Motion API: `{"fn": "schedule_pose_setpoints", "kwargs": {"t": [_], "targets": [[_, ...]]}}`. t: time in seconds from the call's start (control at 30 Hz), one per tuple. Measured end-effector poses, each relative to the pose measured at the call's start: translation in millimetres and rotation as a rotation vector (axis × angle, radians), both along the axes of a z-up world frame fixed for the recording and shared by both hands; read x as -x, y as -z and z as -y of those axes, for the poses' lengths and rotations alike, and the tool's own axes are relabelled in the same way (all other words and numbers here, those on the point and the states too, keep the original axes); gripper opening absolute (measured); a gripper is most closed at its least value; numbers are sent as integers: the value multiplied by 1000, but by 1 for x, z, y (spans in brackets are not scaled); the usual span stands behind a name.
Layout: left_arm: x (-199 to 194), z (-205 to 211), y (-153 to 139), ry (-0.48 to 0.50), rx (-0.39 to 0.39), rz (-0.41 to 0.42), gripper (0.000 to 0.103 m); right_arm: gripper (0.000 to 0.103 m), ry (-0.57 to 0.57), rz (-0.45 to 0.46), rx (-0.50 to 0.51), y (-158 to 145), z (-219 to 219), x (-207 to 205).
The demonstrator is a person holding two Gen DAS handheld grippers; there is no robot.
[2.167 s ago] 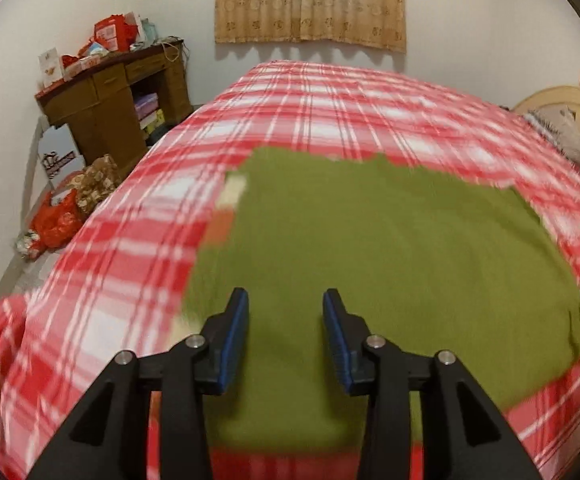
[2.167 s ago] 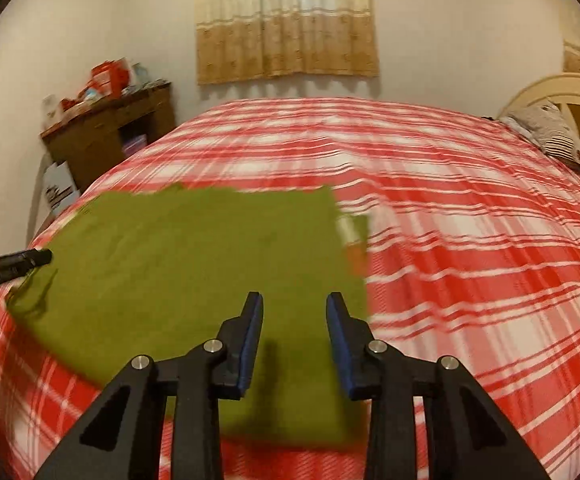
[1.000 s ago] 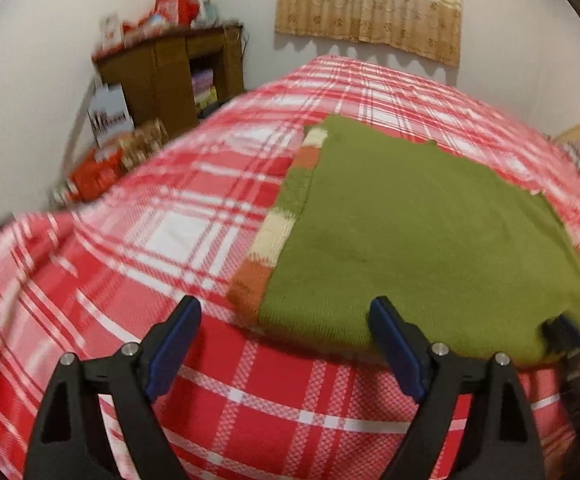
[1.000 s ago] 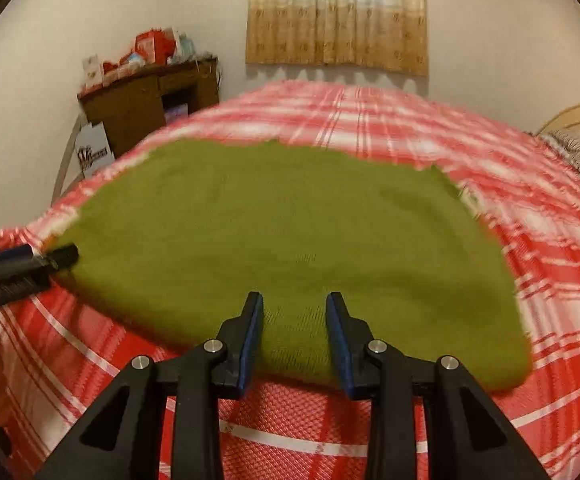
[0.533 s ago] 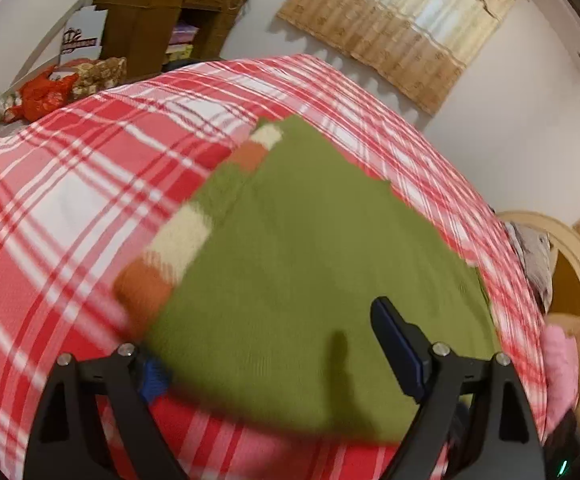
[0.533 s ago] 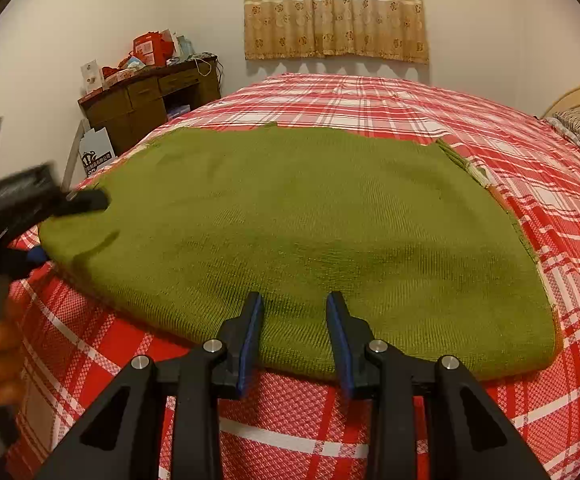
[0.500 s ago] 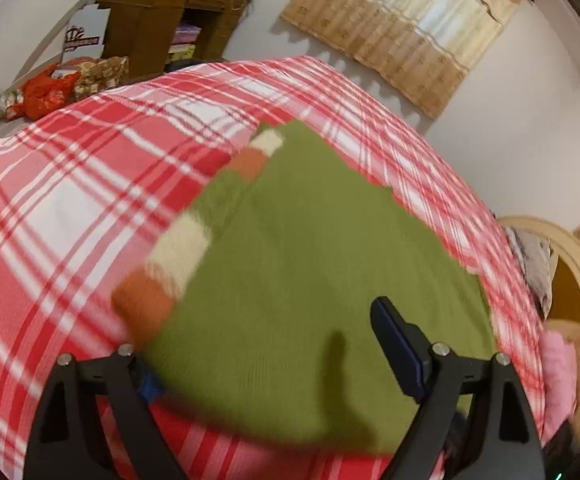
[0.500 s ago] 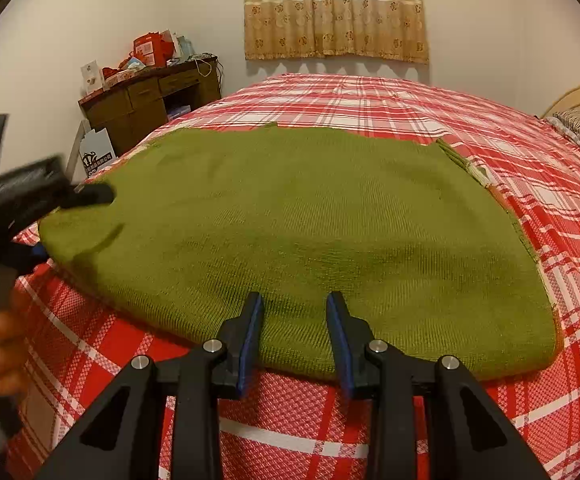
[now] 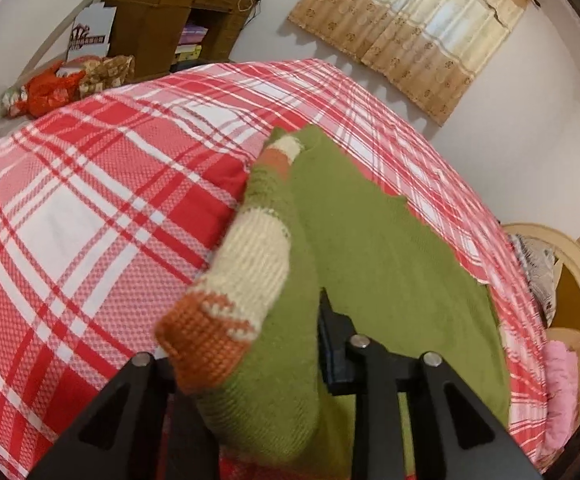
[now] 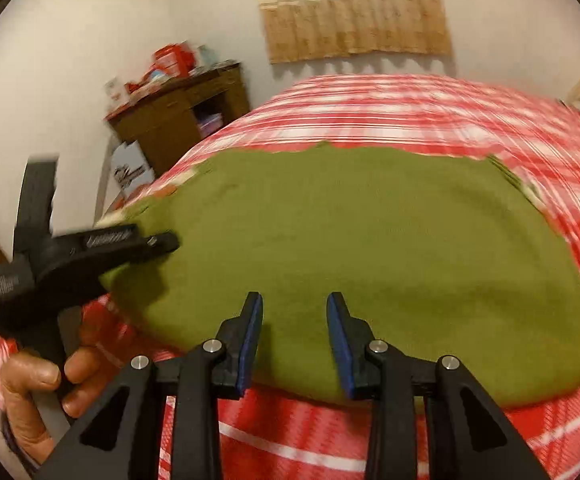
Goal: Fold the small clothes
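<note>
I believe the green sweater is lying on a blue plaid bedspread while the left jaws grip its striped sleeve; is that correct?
Not quite: the bedspread is red and white plaid, not blue, as the left wrist view shows. The rest holds: the left gripper has just closed its jaws on the green sweater at its striped sleeve.

Matt knitted wool sweater (image 9: 390, 256), woven checked cotton bedspread (image 9: 90, 208), dark wooden desk (image 9: 158, 12)

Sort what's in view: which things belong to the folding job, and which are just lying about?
Job:
sweater
left gripper, just closed on sweater's corner
right gripper, open above near hem
bed

Lying about:
cabinet
curtain
red bag
pink cloth
</note>
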State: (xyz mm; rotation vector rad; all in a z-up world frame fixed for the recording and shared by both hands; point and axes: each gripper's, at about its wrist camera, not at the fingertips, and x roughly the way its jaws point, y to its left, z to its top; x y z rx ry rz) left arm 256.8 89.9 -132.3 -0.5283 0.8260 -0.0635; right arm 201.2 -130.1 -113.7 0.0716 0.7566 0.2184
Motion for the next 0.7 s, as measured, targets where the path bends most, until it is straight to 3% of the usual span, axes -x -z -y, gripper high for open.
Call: {"fn": "schedule_pose_setpoints", "kwargs": {"t": [0.07,0.2,0.33,0.4,0.53,0.6,0.7], "targets": [[-3,6,-4,16,-53,10,28,35,8,-10,6,15,-2,-1],[-2,18,-13,30,-151,45,23,35,6,-5,-35,15,3,-1],[5,45,-31,54,-306,125,21,35,7,-3,-71,16,8,0],[11,66,-44,102,-413,195,21,35,7,-1,-78,18,7,2],[24,106,-58,249,-538,318,20,35,6,0,-104,18,10,2],[26,122,-53,299,-590,328,20,35,4,-1,-124,19,14,2],[21,132,-37,367,-593,287,20,35,2,-5,-159,20,18,1]]}}
